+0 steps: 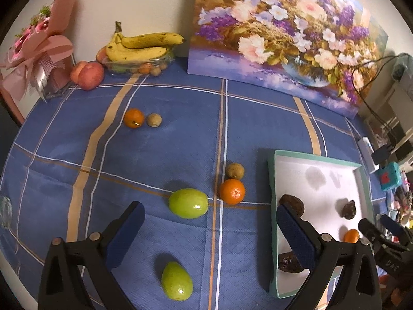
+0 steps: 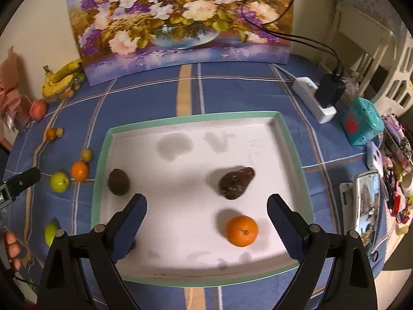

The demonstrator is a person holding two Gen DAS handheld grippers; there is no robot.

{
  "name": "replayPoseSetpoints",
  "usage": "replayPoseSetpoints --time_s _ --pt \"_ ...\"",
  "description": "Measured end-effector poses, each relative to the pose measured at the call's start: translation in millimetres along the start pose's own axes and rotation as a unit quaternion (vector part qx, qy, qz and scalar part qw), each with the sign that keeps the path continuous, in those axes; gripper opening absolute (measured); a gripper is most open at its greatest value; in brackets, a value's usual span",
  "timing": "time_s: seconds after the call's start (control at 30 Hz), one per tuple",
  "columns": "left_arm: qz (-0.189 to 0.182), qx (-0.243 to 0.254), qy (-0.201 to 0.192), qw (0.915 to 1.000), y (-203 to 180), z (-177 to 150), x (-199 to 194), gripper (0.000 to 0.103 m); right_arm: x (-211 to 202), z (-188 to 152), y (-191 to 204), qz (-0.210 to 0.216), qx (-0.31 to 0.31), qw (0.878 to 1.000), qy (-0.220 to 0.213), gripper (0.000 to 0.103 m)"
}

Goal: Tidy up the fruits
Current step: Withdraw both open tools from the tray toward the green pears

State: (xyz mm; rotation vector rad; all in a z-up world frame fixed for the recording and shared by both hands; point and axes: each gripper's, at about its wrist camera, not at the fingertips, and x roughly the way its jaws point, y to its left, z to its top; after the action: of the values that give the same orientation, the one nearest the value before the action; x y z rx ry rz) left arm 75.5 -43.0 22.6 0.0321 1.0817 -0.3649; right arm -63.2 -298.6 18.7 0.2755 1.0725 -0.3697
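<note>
My left gripper [image 1: 210,222] is open and empty above the blue cloth. A green fruit [image 1: 188,203] lies just ahead between its fingers, and a second green fruit [image 1: 177,280] lies below it. An orange [image 1: 232,191] and a small brown fruit [image 1: 235,171] sit beside the green-rimmed white tray [image 1: 317,158]. My right gripper [image 2: 206,214] is open and empty over the tray [image 2: 185,121], which holds an orange [image 2: 242,231] and two dark brown fruits [image 2: 236,183] [image 2: 118,181]. A third dark fruit [image 1: 290,261] shows partly behind the left gripper's finger.
Another orange [image 1: 133,118] and a brown fruit [image 1: 154,119] lie farther left. Bananas [image 1: 139,46] on a clear tray and a peach [image 1: 87,75] stand at the back by a flower painting [image 1: 284,33]. A power strip [image 2: 313,98], a teal box [image 2: 361,124] and clutter line the right edge.
</note>
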Motion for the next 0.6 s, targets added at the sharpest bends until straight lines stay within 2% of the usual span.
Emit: replayPoseSetpoints --time_s 0.2,0.6 --pt "-0.007 -0.019 -0.014 0.9997 14.4 -0.9 -8.5 0.103 -3.1 0.5 18.5 0.004 -0.019 1.000 -0.008 0.094" --pt "0.021 -0.038 -0.011 0.9990 42.7 -11.1 -21.3 0.103 -4.3 -1.4 58.5 0.051 -0.032 0.998 -0.002 0.094"
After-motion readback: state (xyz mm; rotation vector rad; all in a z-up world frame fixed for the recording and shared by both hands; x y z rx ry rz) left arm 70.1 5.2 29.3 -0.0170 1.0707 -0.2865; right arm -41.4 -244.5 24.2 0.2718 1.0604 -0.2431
